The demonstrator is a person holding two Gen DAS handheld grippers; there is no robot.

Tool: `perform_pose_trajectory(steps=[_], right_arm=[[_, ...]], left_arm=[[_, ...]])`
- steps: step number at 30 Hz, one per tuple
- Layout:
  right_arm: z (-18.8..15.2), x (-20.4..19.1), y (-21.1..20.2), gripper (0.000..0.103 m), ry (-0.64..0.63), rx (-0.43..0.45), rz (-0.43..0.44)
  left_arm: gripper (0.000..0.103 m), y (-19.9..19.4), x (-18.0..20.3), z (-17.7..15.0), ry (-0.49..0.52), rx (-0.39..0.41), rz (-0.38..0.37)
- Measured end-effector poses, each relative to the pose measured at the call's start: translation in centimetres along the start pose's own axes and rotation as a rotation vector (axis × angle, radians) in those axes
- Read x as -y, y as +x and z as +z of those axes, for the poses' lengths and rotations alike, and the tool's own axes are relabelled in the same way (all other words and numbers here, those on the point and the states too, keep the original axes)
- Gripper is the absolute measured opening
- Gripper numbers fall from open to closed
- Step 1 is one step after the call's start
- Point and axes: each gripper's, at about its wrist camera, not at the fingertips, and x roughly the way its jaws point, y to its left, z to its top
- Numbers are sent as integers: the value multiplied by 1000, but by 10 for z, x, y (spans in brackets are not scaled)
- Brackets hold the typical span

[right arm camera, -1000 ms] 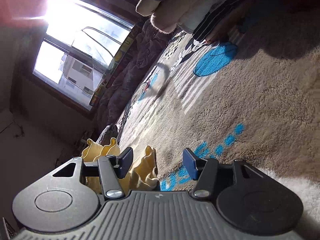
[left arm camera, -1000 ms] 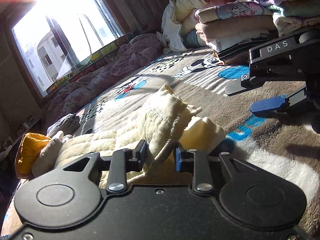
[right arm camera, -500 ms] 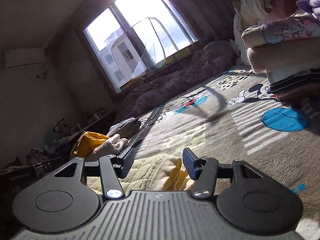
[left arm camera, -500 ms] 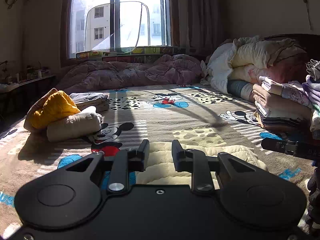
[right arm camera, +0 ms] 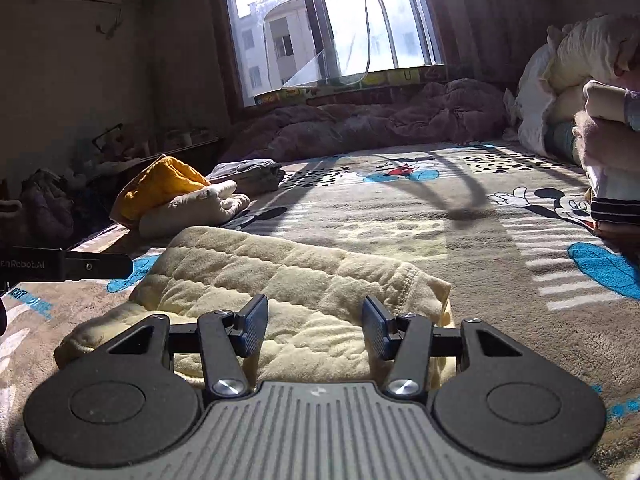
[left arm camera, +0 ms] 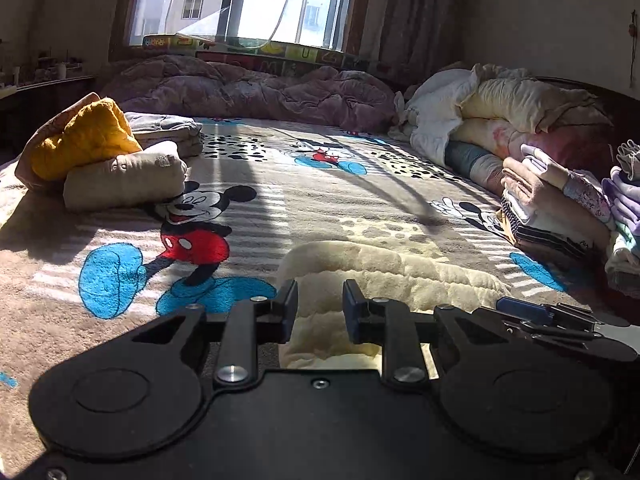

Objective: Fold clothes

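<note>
A cream fleece garment (left arm camera: 384, 272) (right arm camera: 280, 264) lies folded flat on the Mickey Mouse blanket (left arm camera: 192, 236). My left gripper (left arm camera: 320, 294) hovers at the garment's near edge. Its jaws stand a narrow gap apart, and the fleece shows beyond that gap, not pinched. My right gripper (right arm camera: 315, 310) hangs over the near right part of the garment. Its jaws are wide apart and closing a little, with fleece below them and nothing pressed between the pads. Each gripper shows at the edge of the other's view: right gripper (left arm camera: 528, 308), left gripper (right arm camera: 80, 266).
A yellow garment (left arm camera: 84, 136), a beige folded bundle (left arm camera: 124, 176) and a grey folded piece (left arm camera: 168, 128) sit far left. A stack of folded clothes (left arm camera: 560, 216) and piled bedding (left arm camera: 500, 108) line the right. A purple quilt (left arm camera: 260, 88) lies under the window.
Both views have rolled to level and pulled back. The cream garment, bunched at the left jaws a second ago, now lies flat and folded. The left jaws have narrowed.
</note>
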Motion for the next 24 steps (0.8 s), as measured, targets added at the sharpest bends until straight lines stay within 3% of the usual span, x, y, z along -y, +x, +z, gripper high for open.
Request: perform_pose_trajectory(steps=[4, 6, 7, 8, 9, 12, 14, 15, 17, 20, 24], right_arm=[[2, 3, 5, 53, 15, 8, -15], [3, 4, 8, 54, 23, 6, -14], [4, 4, 9, 54, 23, 4, -12], [4, 4, 10, 56, 24, 1, -8], [4, 3, 12, 57, 26, -3, -6], [6, 1, 10, 56, 38, 14, 22], [8, -1, 7, 56, 56, 26, 51], [8, -2, 5, 56, 60, 27, 60], [8, -4, 1, 56, 51, 21, 70], [10, -9, -16, 56, 11, 39, 90], [7, -11, -45, 59, -53, 38, 122]], left_arm=[[25, 24, 0, -2, 26, -47, 18], [32, 14, 1, -3, 36, -49, 43], [39, -1, 4, -4, 52, -28, 34], [61, -14, 8, -6, 58, -9, 27], [76, -29, 13, -11, 70, 9, 29], [79, -53, 36, -31, 170, 10, 95], [82, -51, 54, -47, 257, -25, 108], [82, -46, 62, -53, 293, -37, 154], [81, -34, 70, -63, 276, -46, 266], [81, -18, 59, -66, 119, -83, 296], [83, -6, 74, -78, 284, -74, 355]])
